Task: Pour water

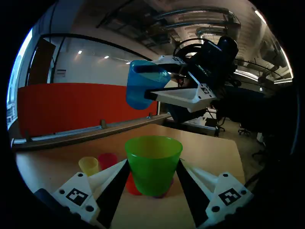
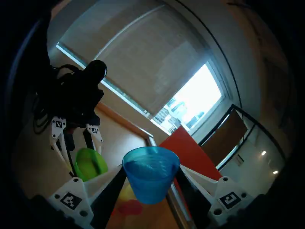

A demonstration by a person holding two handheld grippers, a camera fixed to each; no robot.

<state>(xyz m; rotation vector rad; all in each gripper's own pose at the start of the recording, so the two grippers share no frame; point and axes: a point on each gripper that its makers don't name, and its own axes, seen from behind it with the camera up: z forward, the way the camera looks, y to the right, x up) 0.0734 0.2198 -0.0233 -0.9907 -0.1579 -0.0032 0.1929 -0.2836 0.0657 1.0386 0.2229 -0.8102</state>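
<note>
A green cup [image 1: 153, 164] stands upright between the fingers of my left gripper [image 1: 152, 173], which is shut on it just above the wooden table [image 1: 213, 152]. Higher up and farther off, my right gripper [image 1: 152, 86] holds a blue cup [image 1: 143, 84] tilted on its side, above the green one. In the right gripper view the blue cup [image 2: 151, 173] sits clamped in my right gripper [image 2: 151, 179] with water inside. The green cup [image 2: 89, 164] and the left gripper [image 2: 78, 152] appear beyond it at the left.
A small yellow cup [image 1: 88, 165] and a red cup [image 1: 108, 159] stand on the table to the left of the green cup. Another red object [image 1: 132, 186] lies behind the green cup's base. An orange partition [image 1: 76, 107] runs along the table's far edge.
</note>
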